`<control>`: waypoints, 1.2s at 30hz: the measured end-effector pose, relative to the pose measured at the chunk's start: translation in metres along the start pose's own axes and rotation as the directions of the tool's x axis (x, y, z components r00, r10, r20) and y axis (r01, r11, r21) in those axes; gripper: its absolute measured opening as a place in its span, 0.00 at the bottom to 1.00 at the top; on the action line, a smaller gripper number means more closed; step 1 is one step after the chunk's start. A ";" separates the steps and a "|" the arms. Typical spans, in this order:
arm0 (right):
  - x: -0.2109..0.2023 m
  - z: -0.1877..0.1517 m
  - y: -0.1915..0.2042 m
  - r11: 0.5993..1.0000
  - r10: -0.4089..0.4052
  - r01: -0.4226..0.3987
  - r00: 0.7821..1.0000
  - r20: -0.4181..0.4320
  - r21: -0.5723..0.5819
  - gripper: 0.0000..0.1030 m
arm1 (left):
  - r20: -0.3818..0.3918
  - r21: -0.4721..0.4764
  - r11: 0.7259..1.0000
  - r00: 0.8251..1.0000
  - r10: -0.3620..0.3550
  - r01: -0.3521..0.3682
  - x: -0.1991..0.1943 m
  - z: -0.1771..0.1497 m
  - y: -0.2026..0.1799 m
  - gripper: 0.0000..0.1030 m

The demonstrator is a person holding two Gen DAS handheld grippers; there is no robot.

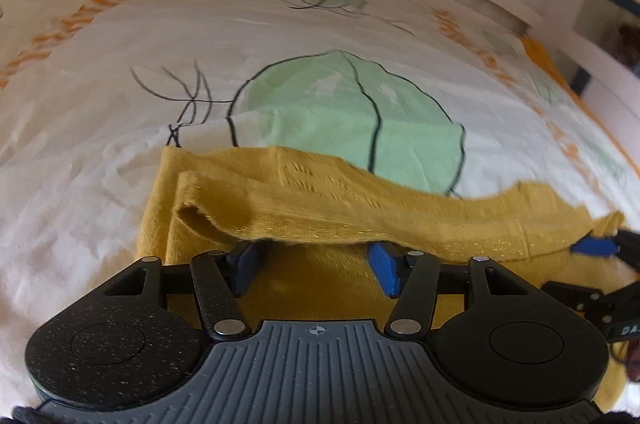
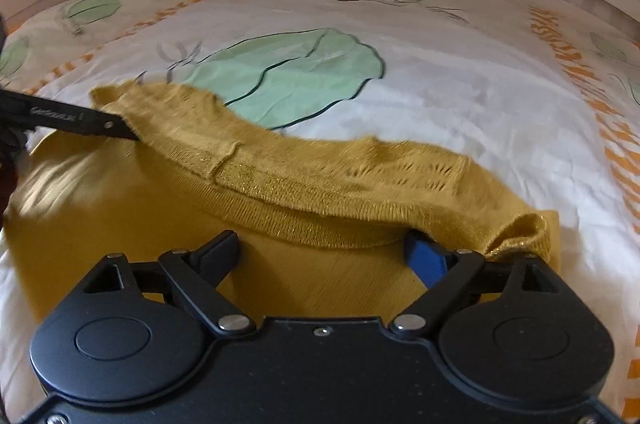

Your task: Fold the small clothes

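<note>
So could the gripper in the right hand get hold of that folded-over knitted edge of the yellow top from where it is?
Probably yes. The right gripper is open, and the knitted edge of the yellow top lies right across its fingers, with nothing between. The left gripper works further along the same edge.

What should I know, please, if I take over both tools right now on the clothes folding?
Left tool: open, blue pads wide apart, tips under the raised hem of the mustard-yellow knitted top.
Right tool: open as well, at the same hem further along; one blue pad sits by the bunched corner.
The top lies on the white bedspread with green leaf prints, its far edge turned back over the body.
Done: one fold appears started; neither tool is clamped on fabric.
Left: close on the hem, finish that fold, smooth it, then any further folds. Frames are blurred, so check contact first.
</note>
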State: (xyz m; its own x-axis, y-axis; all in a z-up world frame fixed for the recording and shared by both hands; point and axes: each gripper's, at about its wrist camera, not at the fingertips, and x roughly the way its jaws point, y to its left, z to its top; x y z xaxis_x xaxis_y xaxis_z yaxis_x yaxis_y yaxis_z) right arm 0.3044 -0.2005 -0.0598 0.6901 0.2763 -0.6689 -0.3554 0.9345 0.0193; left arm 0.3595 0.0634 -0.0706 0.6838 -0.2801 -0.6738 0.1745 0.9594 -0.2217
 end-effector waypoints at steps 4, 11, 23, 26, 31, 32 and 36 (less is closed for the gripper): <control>0.013 0.010 -0.008 0.998 -0.021 0.021 1.000 -0.004 0.051 0.91 | 0.019 -0.047 0.999 1.000 0.015 -0.014 0.003 0.006 0.008 0.54; 0.024 0.023 -0.021 0.983 -0.032 0.034 0.999 -0.014 0.182 0.91 | 0.069 -0.083 0.994 0.995 0.072 -0.066 -0.011 0.011 0.013 0.54; 0.031 0.050 -0.051 0.928 -0.006 0.017 1.000 -0.030 0.373 0.91 | 0.042 -0.019 0.999 0.998 0.039 -0.038 -0.021 0.015 0.005 0.54; 0.017 0.047 -0.032 0.961 -0.031 0.035 0.999 -0.018 0.275 0.91 | 0.025 0.015 0.998 0.998 0.065 -0.065 -0.020 0.014 0.005 0.54; 0.005 0.036 0.013 0.997 -0.021 0.023 0.999 -0.026 0.080 0.91 | -0.022 -0.051 0.994 0.995 0.101 -0.102 -0.013 0.010 0.022 0.54; 0.006 0.035 0.020 0.998 -0.012 0.014 0.999 -0.034 0.058 0.91 | -0.021 -0.064 0.993 0.995 0.100 -0.101 -0.014 0.011 0.026 0.54; 0.025 0.036 0.047 0.999 -0.017 0.013 0.997 -0.072 -0.049 0.91 | -0.008 -0.090 0.985 0.989 0.145 -0.145 -0.020 0.015 0.032 0.54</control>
State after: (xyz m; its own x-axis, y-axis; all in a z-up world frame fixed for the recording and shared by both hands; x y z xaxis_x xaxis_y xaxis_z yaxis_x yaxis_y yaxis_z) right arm 0.3274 -0.1420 -0.0488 0.6491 0.2437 -0.7206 -0.3763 0.9261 -0.0257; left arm 0.3619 0.0999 -0.0542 0.6961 -0.1385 -0.7044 0.0089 0.9828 -0.1844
